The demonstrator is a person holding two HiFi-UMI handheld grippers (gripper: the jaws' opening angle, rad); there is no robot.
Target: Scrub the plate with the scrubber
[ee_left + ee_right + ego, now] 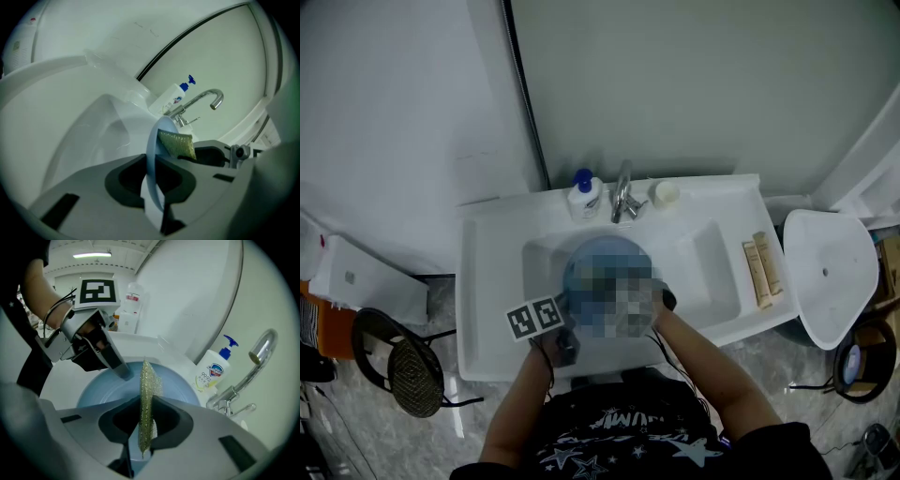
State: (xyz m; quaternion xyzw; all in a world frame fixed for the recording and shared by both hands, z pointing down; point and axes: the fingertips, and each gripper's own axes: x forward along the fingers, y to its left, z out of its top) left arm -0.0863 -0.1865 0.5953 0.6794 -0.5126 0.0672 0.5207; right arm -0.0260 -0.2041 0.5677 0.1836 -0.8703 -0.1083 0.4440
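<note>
The left gripper (156, 185) is clamped on the rim of the round pale-blue plate (151, 154) and holds it on edge over the white ceramic sink (487, 281). The right gripper (145, 425) is closed tight on the flat yellow-green mesh scrubber (149, 380), which lies against the plate's face, near the chrome faucet (258, 355).

Head view looks steeply down; both close gripper views share the plate (96, 390).

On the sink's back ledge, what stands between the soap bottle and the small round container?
The chrome faucet, between soap bottle and container; the head view shows it.
</note>
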